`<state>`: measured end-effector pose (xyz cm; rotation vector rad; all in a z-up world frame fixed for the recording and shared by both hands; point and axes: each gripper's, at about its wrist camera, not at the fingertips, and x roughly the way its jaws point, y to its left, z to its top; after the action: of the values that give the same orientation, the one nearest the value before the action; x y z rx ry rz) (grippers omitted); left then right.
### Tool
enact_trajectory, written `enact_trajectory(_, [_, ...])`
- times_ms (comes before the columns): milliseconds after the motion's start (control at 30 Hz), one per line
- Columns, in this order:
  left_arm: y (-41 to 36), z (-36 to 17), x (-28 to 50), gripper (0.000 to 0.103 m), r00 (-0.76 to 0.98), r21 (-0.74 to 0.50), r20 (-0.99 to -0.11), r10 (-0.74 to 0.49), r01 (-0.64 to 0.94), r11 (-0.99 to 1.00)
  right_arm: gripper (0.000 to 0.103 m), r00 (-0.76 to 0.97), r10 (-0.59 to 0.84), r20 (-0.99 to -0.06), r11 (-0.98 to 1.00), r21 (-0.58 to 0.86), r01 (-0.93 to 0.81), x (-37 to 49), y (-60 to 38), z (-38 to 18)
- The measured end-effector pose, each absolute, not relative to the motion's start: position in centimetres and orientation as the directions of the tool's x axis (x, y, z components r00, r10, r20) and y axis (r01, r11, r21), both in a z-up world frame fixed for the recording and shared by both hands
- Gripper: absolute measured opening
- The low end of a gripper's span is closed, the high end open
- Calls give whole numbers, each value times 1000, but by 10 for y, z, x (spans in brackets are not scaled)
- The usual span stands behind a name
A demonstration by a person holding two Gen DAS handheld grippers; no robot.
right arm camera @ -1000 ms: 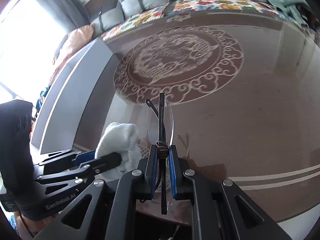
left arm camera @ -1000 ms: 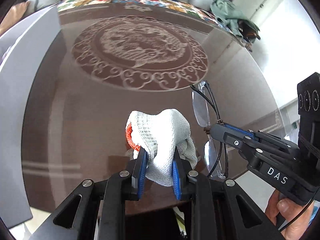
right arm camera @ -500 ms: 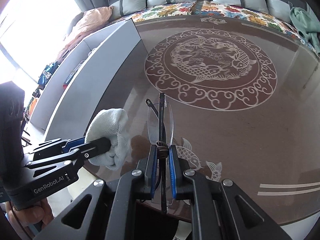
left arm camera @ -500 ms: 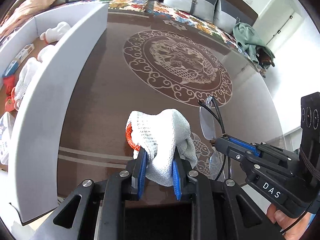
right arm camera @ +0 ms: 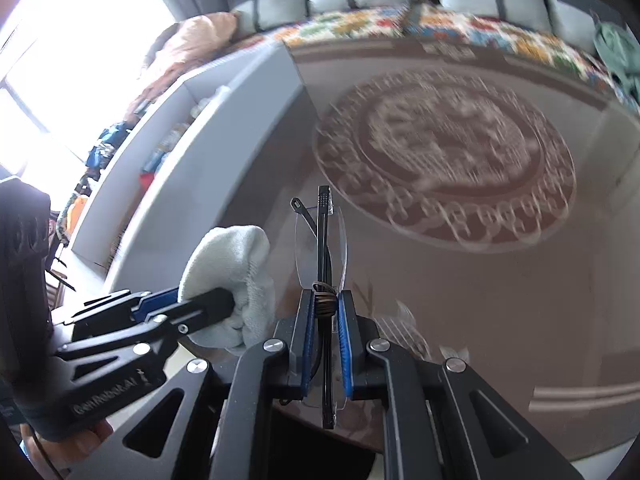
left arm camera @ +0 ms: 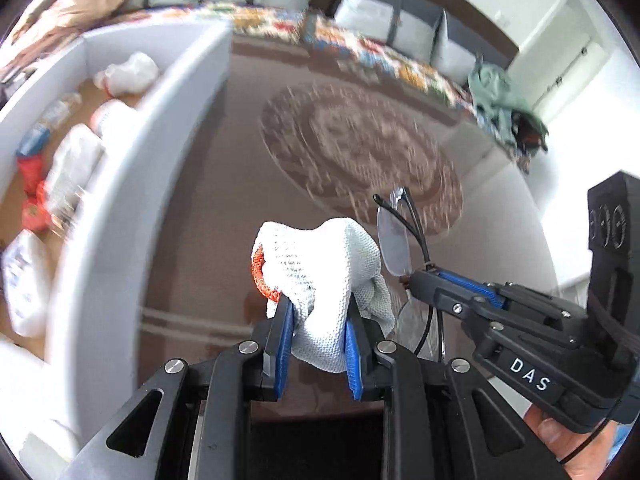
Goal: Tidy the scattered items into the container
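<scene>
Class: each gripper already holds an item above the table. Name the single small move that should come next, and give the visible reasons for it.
Probably carry both loads a little further toward the grey container until they hang over its opening. The left gripper is clamped on the white glove and the right gripper on the glasses, yet both hang over bare table, beside the wall rather than above the items already inside.

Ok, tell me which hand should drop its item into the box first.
Left, probably. The left gripper, jaws shut on the white glove, is nearer the white container, which lies on its side. The right gripper, holding the glasses, is farther out, beyond the glove.
</scene>
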<state>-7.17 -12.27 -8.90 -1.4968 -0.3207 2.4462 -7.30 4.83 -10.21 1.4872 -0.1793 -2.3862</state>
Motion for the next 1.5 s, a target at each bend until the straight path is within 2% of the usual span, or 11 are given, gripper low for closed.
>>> enact_trajectory(167, [-187,-29,-86,23,-559,-293,-788,257,-26,-956,12,-454,-411,-791,-903,285,322,-102,2,-51])
enact_trajectory(333, [-265,43,-109,23,-686,-218,-720,108,76,-973,12,-504,-500,-704,-845,271,461,-139,-64,16])
enact_trajectory(467, [-312,70,-132,23,-725,-179,-688,18,146,-973,12,-517,-578,-631,-786,262,559,-177,-123,62])
enact_trajectory(633, [-360,50,-175,23,-696,-180,-718,-26,221,-959,12,-438,-626,-645,-741,316,592,-233,-184,53])
enact_trajectory(933, [-393,-48,-246,23,-545,-228,-838,33,294,-928,13,-238,-595,-768,-762,445,470,-331,-245,-44])
enact_trajectory(1000, [-392,-64,-254,23,-518,-215,-855,29,303,-928,16,-204,-595,-778,-763,467,446,-342,-245,-62])
enact_trajectory(1100, [-394,-87,-263,29,-472,-197,-881,25,319,-927,18,-167,-583,-795,-775,483,408,-354,-246,-89])
enact_trajectory(1167, [-397,-101,-265,50,-436,-177,-900,11,342,-923,34,-156,-553,-819,-797,464,387,-358,-245,-105])
enact_trajectory(1200, [-400,-107,-264,71,-421,-169,-907,2,358,-918,47,-151,-537,-830,-808,454,376,-360,-244,-113])
enact_trajectory(1233, [-402,-113,-263,81,-407,-160,-914,-6,374,-913,49,-157,-518,-841,-823,441,358,-360,-240,-119])
enact_trajectory(1500, [-405,-107,-245,81,-424,-150,-905,-37,400,-904,49,-166,-570,-805,-808,512,291,-356,-209,-114])
